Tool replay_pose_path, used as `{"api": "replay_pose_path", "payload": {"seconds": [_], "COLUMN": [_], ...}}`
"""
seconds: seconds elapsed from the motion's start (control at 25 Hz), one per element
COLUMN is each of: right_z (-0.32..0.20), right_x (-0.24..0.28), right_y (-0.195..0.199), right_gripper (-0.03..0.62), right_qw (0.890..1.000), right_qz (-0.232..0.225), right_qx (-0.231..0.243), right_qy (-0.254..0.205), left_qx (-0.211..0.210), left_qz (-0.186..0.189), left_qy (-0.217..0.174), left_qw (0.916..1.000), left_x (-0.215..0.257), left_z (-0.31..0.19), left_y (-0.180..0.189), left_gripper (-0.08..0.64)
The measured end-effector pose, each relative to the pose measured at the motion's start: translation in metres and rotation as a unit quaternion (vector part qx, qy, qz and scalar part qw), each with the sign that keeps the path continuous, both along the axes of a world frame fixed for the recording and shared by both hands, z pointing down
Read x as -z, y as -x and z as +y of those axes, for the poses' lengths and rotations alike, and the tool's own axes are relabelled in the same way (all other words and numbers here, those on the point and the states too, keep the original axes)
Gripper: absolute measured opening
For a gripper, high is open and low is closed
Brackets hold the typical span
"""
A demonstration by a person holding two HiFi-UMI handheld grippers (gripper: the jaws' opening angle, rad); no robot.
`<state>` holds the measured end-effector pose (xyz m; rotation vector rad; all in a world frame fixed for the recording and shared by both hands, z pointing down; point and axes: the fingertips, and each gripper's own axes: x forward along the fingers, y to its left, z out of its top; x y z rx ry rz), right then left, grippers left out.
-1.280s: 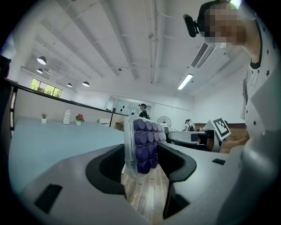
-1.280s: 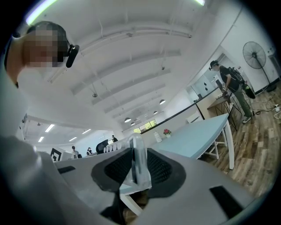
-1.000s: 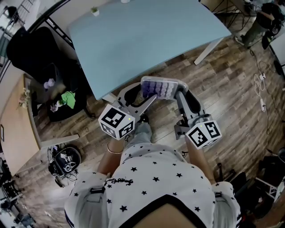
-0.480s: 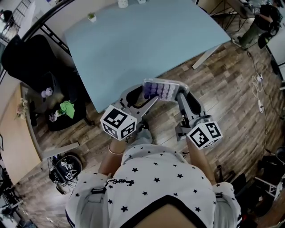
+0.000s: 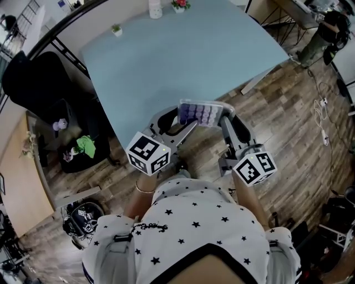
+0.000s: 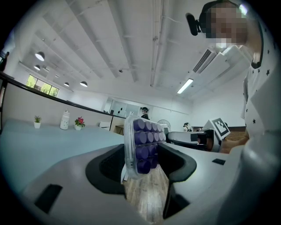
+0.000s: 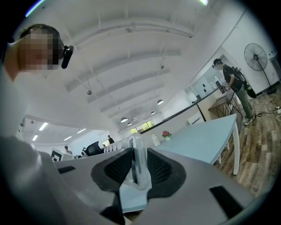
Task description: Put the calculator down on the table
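The calculator (image 5: 202, 112), clear-cased with rows of round purple keys, hangs in the air at the near edge of the pale blue table (image 5: 183, 55). Both grippers hold it, one at each end. My left gripper (image 5: 186, 120) is shut on its left end; in the left gripper view the purple keys (image 6: 142, 147) stand upright between the pads of that gripper (image 6: 141, 162). My right gripper (image 5: 224, 117) clamps the right end. The right gripper view shows only the calculator's clear edge (image 7: 137, 158), pinched in the right gripper (image 7: 137, 169), with the table (image 7: 202, 134) beyond.
A white bottle (image 5: 155, 8), a flower pot (image 5: 180, 4) and a small plant (image 5: 117, 30) stand at the table's far side. A black chair (image 5: 39, 83) is left of the table. A person (image 5: 327, 28) stands at the upper right on the wooden floor (image 5: 288, 111).
Both grippers have carried the calculator forward together, and the table's near edge has come closer under it. More of the table's far side shows. The hold on the calculator is the same.
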<state>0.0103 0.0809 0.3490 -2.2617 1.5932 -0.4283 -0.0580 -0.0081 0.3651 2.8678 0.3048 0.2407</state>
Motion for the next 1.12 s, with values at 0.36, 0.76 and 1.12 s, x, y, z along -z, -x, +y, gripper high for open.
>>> {"api": "replay_pose_path", "payload": {"seconds": [0.36,0.76,1.12], "right_z": [-0.018,-0.045,-0.083], "right_x": [-0.007,-0.018,-0.015], "right_y": [-0.017,-0.071,-0.146], "right_gripper": [0.103,0.104,0.104], "right_qw": [1.000,0.998,0.993], "right_qz": [-0.008,-0.020,-0.017], "right_qx": [0.006,0.061,0.118], "right_qy": [0.011,0.006,0.007], "left_qx": [0.003,0.058,0.118], "left_qz": [-0.008,-0.022,-0.025], "left_qy": [0.008,0.001,0.004], "left_qw": [0.9999,0.9981,0.9927], "left_x": [-0.008,-0.015,-0.014], "left_z": [-0.017,-0.036,-0.064], "left_y": [-0.017,-0.060,-0.127], "left_gripper": [0.242,0.242,0.242]}}
